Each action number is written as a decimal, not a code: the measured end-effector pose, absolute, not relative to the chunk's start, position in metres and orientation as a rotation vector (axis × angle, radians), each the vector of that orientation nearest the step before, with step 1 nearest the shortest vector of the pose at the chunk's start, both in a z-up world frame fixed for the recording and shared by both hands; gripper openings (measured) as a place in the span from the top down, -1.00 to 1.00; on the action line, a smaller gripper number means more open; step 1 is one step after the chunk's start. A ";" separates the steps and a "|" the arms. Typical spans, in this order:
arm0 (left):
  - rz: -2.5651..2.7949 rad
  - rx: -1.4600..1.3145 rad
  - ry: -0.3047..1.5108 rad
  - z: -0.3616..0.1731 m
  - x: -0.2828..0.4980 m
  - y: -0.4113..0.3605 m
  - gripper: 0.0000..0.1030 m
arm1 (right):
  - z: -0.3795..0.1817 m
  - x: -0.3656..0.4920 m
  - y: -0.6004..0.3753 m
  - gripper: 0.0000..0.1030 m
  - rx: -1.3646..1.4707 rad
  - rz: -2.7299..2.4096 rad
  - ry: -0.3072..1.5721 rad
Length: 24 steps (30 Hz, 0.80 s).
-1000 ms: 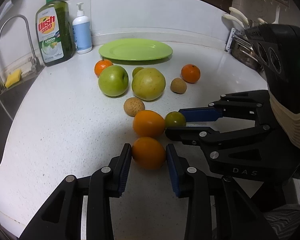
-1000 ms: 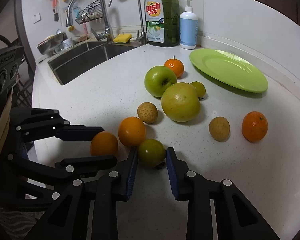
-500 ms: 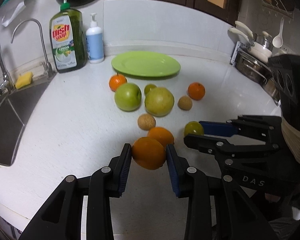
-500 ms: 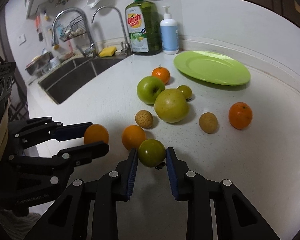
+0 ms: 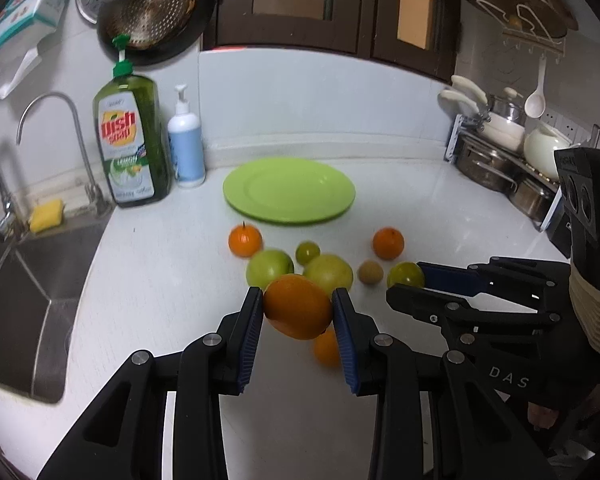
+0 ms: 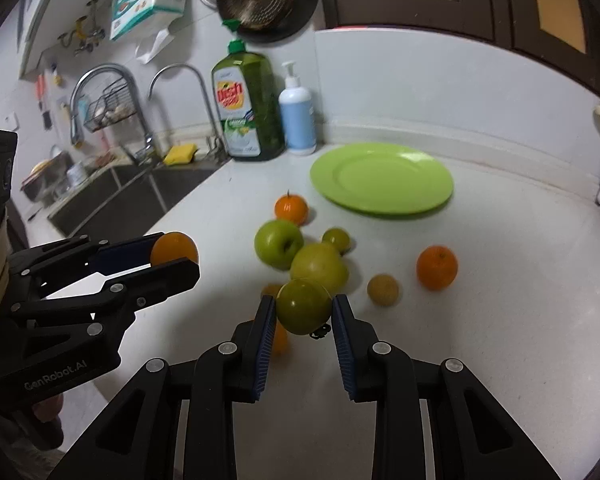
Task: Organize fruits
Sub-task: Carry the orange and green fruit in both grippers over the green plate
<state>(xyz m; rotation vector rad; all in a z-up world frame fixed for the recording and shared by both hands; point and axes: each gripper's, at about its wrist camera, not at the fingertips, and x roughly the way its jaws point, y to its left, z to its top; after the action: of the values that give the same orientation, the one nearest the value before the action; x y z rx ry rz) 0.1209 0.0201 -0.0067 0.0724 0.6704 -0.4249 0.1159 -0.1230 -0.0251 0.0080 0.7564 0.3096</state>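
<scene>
With the left claw [image 5: 298, 307] clamped on an orange [image 5: 298, 306] and the right claw [image 6: 303, 307] on a green fruit [image 6: 303, 306], both lifted off the desk [image 6: 500, 320], carry them level (grips unchanged) to the green plate [image 6: 382, 178] ahead, clearing the fruits between.

Fruit cluster [image 5: 328, 274] blocks approach to bare plate [image 5: 289, 191].

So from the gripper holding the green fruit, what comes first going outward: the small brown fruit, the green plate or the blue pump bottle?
Seen from the right gripper:
1. Small brown fruit, just ahead, to the right.
2. Green plate, farther back on the counter.
3. Blue pump bottle, against the back wall, beside the dish soap.
</scene>
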 end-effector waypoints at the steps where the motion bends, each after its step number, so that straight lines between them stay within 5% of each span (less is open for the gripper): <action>1: -0.434 0.077 0.662 -0.004 0.124 0.022 0.32 | -0.023 0.117 -0.122 0.42 0.011 0.298 0.750; 24: -0.500 0.116 0.593 0.027 0.213 0.014 0.32 | 0.014 0.178 -0.128 0.42 0.073 0.109 0.637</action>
<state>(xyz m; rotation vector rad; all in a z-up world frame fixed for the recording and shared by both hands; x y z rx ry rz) 0.2130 0.0143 0.0271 0.1158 0.5930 -0.4999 0.1781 -0.1280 0.0137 0.0732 0.6373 0.1086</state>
